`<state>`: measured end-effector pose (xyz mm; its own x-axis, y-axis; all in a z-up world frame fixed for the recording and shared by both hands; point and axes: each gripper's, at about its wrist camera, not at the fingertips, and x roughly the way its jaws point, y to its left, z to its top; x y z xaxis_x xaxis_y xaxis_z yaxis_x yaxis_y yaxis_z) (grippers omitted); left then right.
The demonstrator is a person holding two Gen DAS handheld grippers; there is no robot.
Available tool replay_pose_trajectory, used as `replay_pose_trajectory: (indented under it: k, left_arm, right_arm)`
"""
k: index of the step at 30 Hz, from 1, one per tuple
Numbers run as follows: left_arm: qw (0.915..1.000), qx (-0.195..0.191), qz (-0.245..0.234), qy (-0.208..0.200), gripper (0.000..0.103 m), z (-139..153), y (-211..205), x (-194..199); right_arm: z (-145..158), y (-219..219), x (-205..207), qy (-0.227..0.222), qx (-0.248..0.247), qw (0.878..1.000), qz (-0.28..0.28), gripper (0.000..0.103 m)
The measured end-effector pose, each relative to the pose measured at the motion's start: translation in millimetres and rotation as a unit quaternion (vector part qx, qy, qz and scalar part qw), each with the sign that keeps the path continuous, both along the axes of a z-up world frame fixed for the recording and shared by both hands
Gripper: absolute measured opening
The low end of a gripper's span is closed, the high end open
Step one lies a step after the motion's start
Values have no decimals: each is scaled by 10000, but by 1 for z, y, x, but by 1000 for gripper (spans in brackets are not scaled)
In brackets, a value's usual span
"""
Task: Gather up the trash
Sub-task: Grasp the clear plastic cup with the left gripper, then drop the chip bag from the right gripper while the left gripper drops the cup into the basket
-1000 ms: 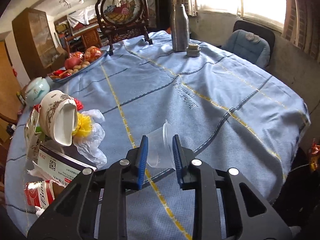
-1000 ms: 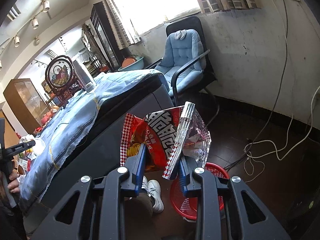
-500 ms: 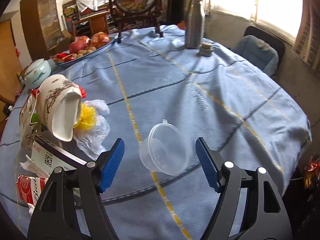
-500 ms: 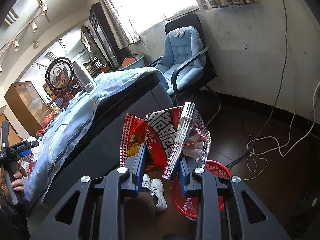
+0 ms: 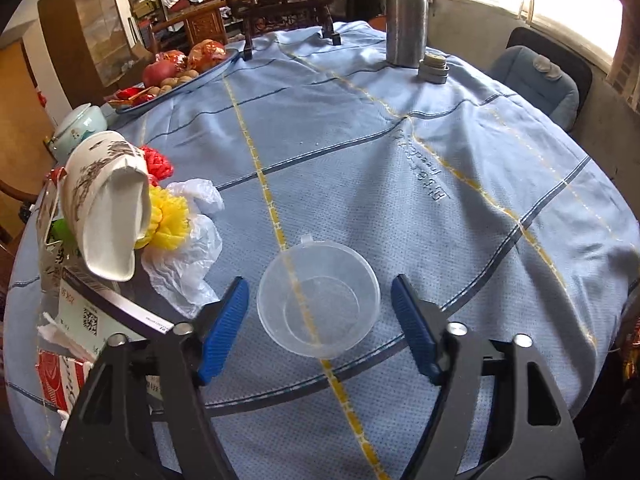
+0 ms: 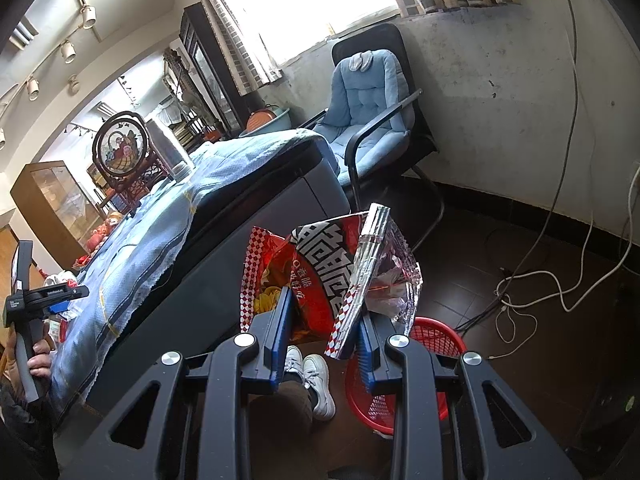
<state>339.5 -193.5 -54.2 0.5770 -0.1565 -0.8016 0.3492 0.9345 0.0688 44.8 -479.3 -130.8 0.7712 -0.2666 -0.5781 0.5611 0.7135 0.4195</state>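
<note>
Writing is readable in few places: the red snack bag (image 6: 320, 276) in the right gripper (image 6: 323, 344) carries large white Chinese characters, partly folded away, and the blue tablecloth (image 5: 400, 168) has a line of grey stitched characters near its middle — too small to read. A white box (image 5: 96, 316) at the left table edge shows a QR code and small print that I cannot make out.

The left gripper (image 5: 320, 324) has its blue fingers (image 5: 224, 326) spread wide. A clear plastic container (image 5: 318, 300) lies on the tablecloth between them, touching neither finger, its small tab pointing away from the camera.

The right gripper is closed on the snack bag, holding it by its lower part beside the table, above a red basket (image 6: 436, 332) on the dark floor. The bag's silver inside shows at the torn edge. The basket is half hidden behind the gripper.

Left of the container lie a crumpled white plastic bag (image 5: 184, 256), a yellow mesh ball (image 5: 170, 218) and a tipped porcelain bowl (image 5: 106, 208). A red-and-white carton (image 5: 56, 376) is cut off at the edge.
</note>
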Motion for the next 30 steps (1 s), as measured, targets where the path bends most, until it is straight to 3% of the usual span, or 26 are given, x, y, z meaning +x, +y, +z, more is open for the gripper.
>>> replay_pose_trajectory:
  k: [7, 14, 16, 20, 24, 30]
  left_arm:
    - [9984, -415, -274, -251, 56, 22, -2, -24]
    - [9876, -755, -1312, -408, 57, 45, -52, -83]
    - [9804, -799, -1770, -327, 57, 42, -77, -106]
    - [9574, -775, -2780, -45, 57, 27, -130, -156]
    - [9358, -739, -3442, 189, 57, 5, -172, -197]
    - [9228, -626, -3776, 442, 57, -38, -215, -219]
  right_arm:
    - [-4, -1, 3, 34, 15, 10000, 8, 30]
    - [-37, -11, 15, 476, 299, 9984, -7, 30]
    - [-46, -14, 16, 592, 360, 9976, -54, 30]
    - [-59, -25, 14, 745, 396, 9961, -253, 30]
    - [-80, -41, 9, 953, 551, 9928, -465, 30]
    - [-136, -58, 23, 1506, 947, 9834, -366, 30]
